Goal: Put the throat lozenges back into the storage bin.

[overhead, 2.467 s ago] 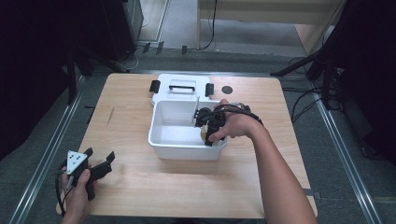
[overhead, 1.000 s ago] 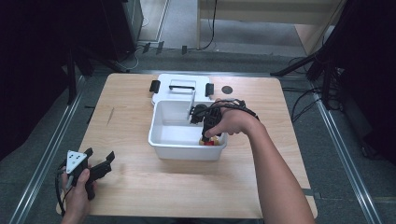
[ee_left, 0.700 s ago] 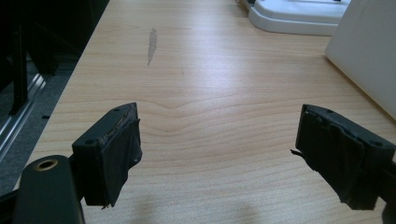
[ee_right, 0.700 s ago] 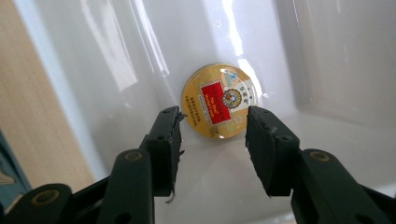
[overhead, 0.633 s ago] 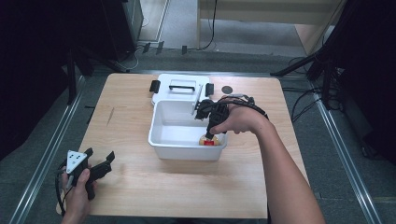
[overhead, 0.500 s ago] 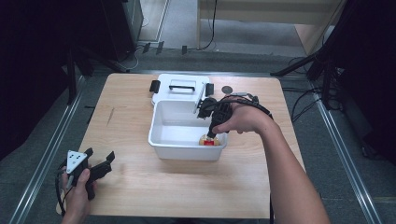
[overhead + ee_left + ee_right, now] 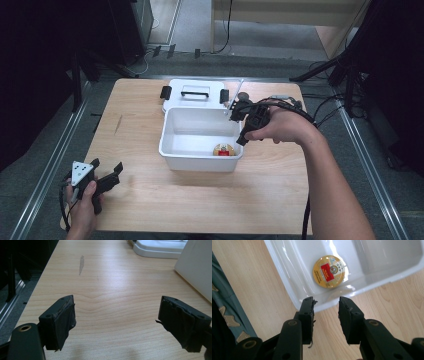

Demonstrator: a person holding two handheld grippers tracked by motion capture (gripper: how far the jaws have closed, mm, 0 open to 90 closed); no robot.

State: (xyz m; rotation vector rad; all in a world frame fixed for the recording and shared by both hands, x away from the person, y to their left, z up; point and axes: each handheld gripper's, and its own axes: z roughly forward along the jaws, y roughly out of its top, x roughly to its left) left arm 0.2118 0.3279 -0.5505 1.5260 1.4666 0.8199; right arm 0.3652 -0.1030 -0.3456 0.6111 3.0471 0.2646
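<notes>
A light wooden table (image 7: 150,150) is carrying everything, with a faint grey smudge (image 7: 81,263) marking its surface toward the left edge. A white plastic bin (image 7: 200,160) is sitting near the middle of the table, slightly toward the far edge, and its white lid (image 7: 195,92) with a black handle and black side clips is lying flat just behind it, touching or almost touching the bin's far wall.

The person's right hand (image 7: 282,127) is reaching in over the right edge of the bin, holding the right gripper (image 7: 239,127) above the bin's right rim. In the right gripper view its jaws are standing partly apart, a narrow gap between them, gripping nothing, with the bin's rim passing under the tips. The left hand (image 7: 82,200) is resting near the table's near left corner, holding the left gripper (image 7: 107,175); its jaws are spread wide over bare wood and are empty.

Inside the bin, a small round gold tin (image 7: 330,271) is lying flat on the floor near the front right corner. Its top is bearing a red rectangular label and a small round emblem beside it, plus lines of fine print; the writing is too small to read.
</notes>
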